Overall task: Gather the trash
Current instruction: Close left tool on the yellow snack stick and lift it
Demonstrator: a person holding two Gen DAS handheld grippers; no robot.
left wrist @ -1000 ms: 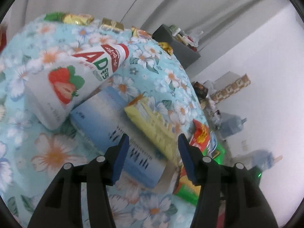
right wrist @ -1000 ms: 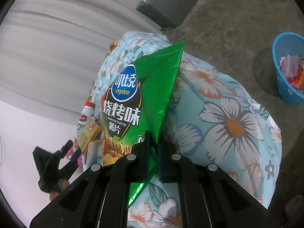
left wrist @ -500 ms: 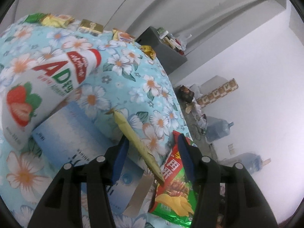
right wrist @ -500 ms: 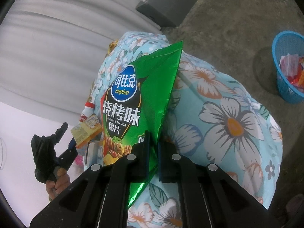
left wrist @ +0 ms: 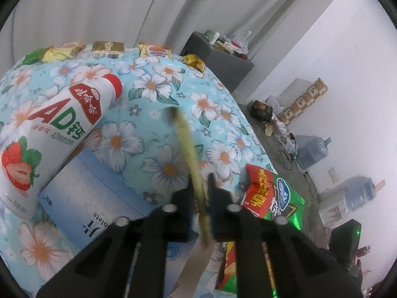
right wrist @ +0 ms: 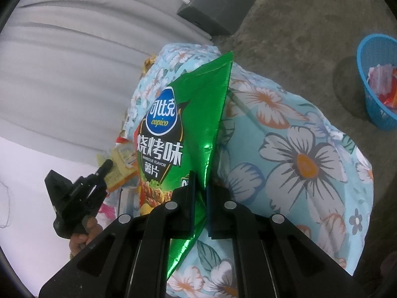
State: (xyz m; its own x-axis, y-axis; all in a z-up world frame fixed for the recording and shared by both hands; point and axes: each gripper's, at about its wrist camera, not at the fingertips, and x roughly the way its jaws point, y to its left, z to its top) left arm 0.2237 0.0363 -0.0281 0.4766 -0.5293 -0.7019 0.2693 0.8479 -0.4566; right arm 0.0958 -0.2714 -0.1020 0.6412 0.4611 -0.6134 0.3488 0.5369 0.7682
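Left to right on the floral tabletop [left wrist: 158,134]: a strawberry drink bottle [left wrist: 47,139] leans over a pale blue box [left wrist: 91,198]. The left claw [left wrist: 200,193] has just been closing and pinches a thin yellow wrapper [left wrist: 188,146] edge-on. The right claw [right wrist: 200,198] clamps a green chip bag [right wrist: 183,134]; a blue basket [right wrist: 377,79] sits on the floor far right.

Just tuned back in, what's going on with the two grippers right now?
A person is clearing snack trash off a floral cloth. The left gripper has just closed its jaws on a flat yellow wrapper, seen edge-on. The right gripper is shut on a green chip bag. A blue basket on the floor already holds wrappers. A strawberry drink bottle lies uncollected.
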